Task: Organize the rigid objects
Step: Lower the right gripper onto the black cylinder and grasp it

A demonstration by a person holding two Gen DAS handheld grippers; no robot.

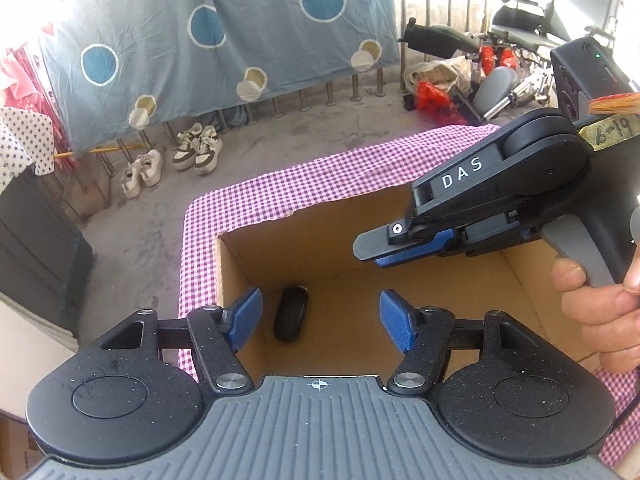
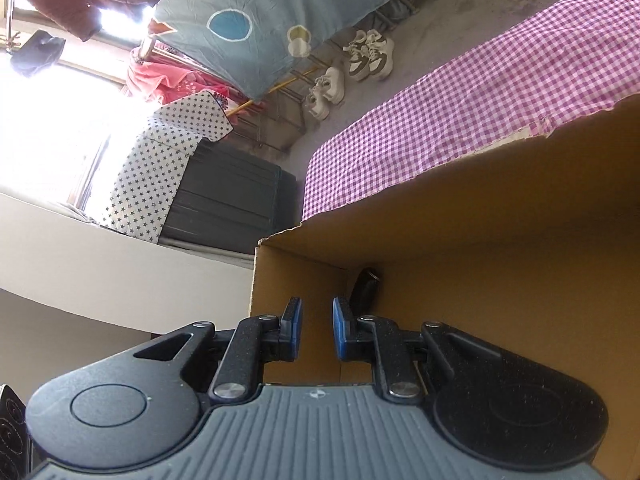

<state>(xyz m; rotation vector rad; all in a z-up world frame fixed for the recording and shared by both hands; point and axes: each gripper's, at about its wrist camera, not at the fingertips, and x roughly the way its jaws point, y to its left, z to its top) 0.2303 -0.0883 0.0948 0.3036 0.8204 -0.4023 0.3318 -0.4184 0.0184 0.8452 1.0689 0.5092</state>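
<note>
Left gripper (image 1: 320, 318) spread | right gripper (image 2: 317, 328) narrowly parted; black object (image 1: 291, 313), perhaps remote, in cardboard box (image 1: 320, 236)

Black object (image 1: 291, 313) inside box (image 1: 420, 276)

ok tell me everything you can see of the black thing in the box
The black thing is a small, elongated, rounded object with a dark, slightly textured surface. It lies in the far left corner of the open cardboard box, close to the walls. Neither gripper touches it. The right wrist view shows only its upper part; what it is cannot be told.
</note>
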